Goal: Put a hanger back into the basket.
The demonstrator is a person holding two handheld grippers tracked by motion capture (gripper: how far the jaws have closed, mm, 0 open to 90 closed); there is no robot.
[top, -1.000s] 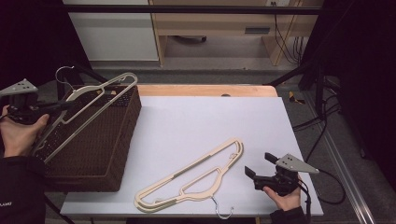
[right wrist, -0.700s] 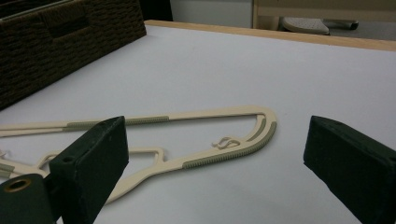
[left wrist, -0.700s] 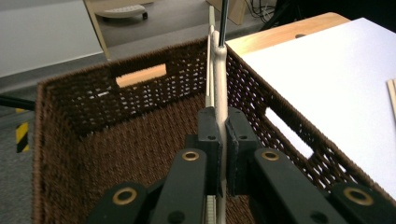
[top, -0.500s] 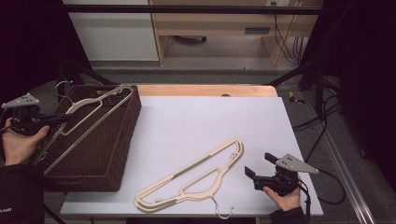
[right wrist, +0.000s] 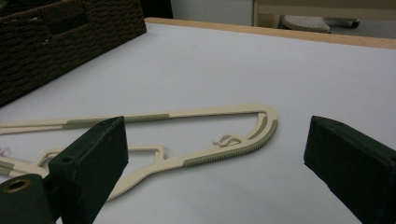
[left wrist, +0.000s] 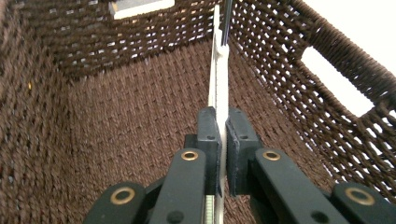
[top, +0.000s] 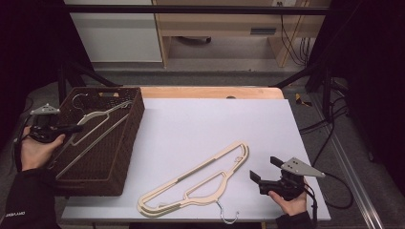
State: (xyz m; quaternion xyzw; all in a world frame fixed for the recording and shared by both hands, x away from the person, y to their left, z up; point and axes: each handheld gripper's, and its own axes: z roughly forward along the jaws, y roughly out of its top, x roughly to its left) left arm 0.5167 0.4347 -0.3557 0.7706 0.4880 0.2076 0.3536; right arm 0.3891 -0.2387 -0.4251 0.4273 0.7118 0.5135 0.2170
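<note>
Left gripper [top: 71, 128]: jaws clamped on a cream hanger [top: 98, 128], gripping its thin bar edge-on, as the left gripper view confirms [left wrist: 222, 154]. This hanger [left wrist: 219, 74] sits inside the brown wicker basket [top: 122, 162] at the left of the table, tilted, its metal hook [top: 82, 98] toward the far wall of the basket.

Right gripper [top: 260, 171]: held at the near right of the white table [top: 215, 124], jaws spread wide with nothing between them. In the right gripper view a second cream hanger [right wrist: 187, 140] lies just beyond the jaws.

Second hanger [top: 200, 179]: flat on the table, near centre, just left of the right gripper, its hook [top: 227, 215] at the near edge
</note>
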